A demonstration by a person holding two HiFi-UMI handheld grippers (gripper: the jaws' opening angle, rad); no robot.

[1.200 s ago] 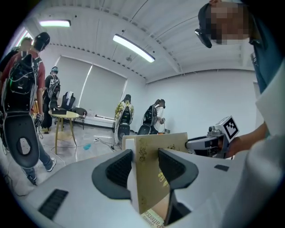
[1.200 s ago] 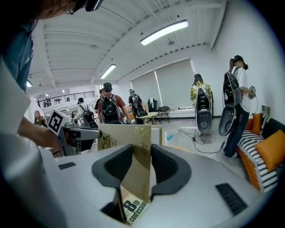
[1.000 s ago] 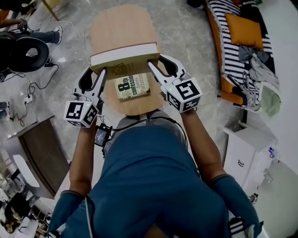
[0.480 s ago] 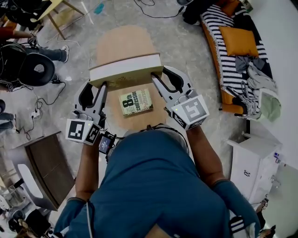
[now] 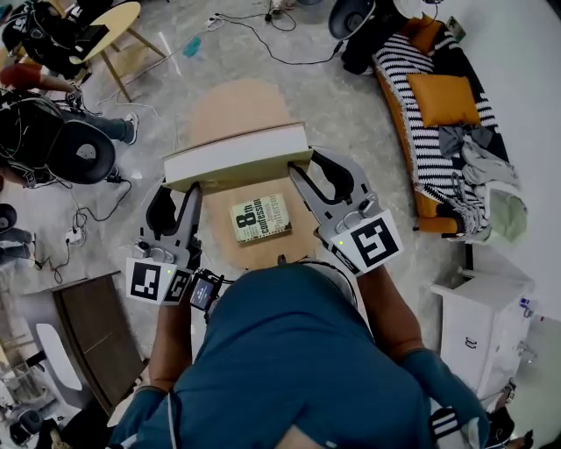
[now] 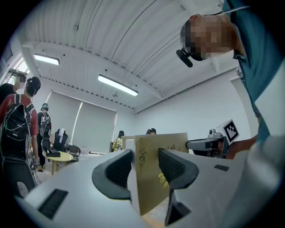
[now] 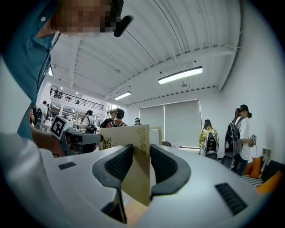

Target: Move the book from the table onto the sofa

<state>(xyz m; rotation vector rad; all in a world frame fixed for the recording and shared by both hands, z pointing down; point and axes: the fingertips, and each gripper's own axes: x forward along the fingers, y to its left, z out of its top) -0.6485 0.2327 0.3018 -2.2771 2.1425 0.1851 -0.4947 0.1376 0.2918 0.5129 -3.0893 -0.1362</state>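
A thick book (image 5: 237, 156) with an olive-gold cover and white page edges hangs in the air above the oval wooden table (image 5: 232, 105). My left gripper (image 5: 190, 191) is shut on its left end and my right gripper (image 5: 296, 171) on its right end. In the left gripper view the gold cover (image 6: 162, 153) stands pinched in the left gripper (image 6: 146, 165). The right gripper view shows the same cover (image 7: 131, 144) clamped in the right gripper (image 7: 141, 165). A smaller paperback (image 5: 260, 217) lies flat on the table below. The striped sofa (image 5: 412, 114) with an orange cushion (image 5: 443, 96) is at the upper right.
Clothes lie heaped on the sofa's near end (image 5: 486, 180). A white cabinet (image 5: 478, 324) stands at the right. A black chair (image 5: 83, 151), floor cables (image 5: 96, 206) and seated people are at the left, with a small round table (image 5: 114, 22) at top left.
Both grippers have risen with the thick book held between them. The table and the paperback now lie farther below, and more of the floor and sofa shows.
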